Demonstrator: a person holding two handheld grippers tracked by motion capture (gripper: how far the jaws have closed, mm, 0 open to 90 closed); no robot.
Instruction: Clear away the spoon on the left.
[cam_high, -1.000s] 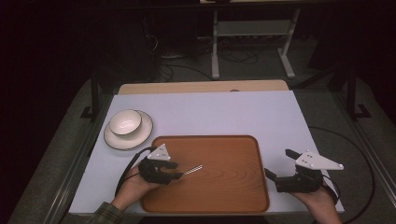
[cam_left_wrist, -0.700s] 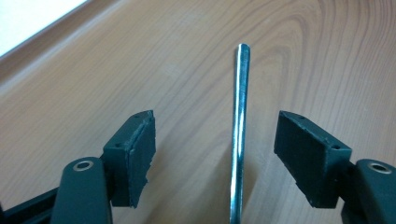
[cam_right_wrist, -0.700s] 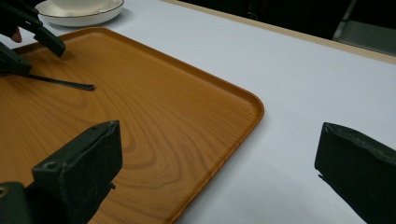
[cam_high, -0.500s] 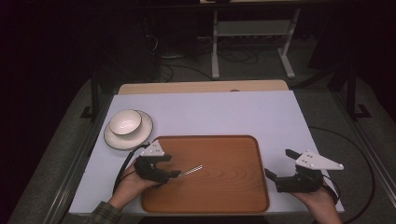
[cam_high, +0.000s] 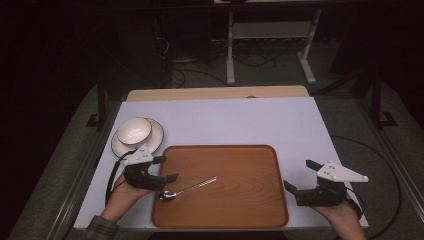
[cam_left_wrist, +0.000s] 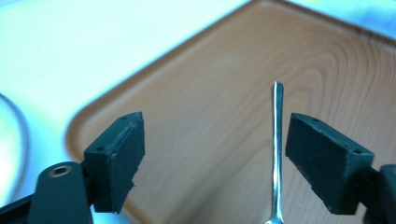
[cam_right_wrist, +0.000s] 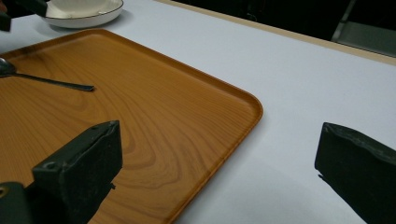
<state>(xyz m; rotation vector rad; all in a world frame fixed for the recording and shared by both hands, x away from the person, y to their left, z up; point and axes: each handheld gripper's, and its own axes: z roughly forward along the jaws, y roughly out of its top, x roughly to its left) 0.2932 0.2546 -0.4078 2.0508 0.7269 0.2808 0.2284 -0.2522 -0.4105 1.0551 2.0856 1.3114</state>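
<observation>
A spoon (cam_high: 187, 188) lies flat on the wooden tray (cam_high: 240, 200), in the left part of it. Its bowl end is near the left edge of the tray and its handle points toward the middle, a little away from the person.

The left hand-held gripper (cam_high: 167, 170) is over the left edge of the tray, just beside the bowl of the spoon. Its jaws have just been opening and now stand wide. In the left gripper view the thin handle of the spoon (cam_left_wrist: 278, 154) runs between the two black pads, closer to the right pad, but neither pad presses on it. The spoon rests on the tray by itself.

The right hand-held gripper (cam_high: 300, 177) is held by the right hand (cam_high: 345, 215) at the right edge of the tray, over the white table (cam_high: 240, 125). Its jaws are also wide and there is nothing between them. In the right gripper view one pad is above the corner of the tray (cam_right_wrist: 140, 121) and the other is above the table, and the spoon (cam_right_wrist: 46, 80) is seen well apart, at the far side.

A small bowl (cam_high: 134, 131) stands on a plate (cam_high: 155, 137) on the table, near the far left corner of the tray and close behind the left hand-held gripper.
</observation>
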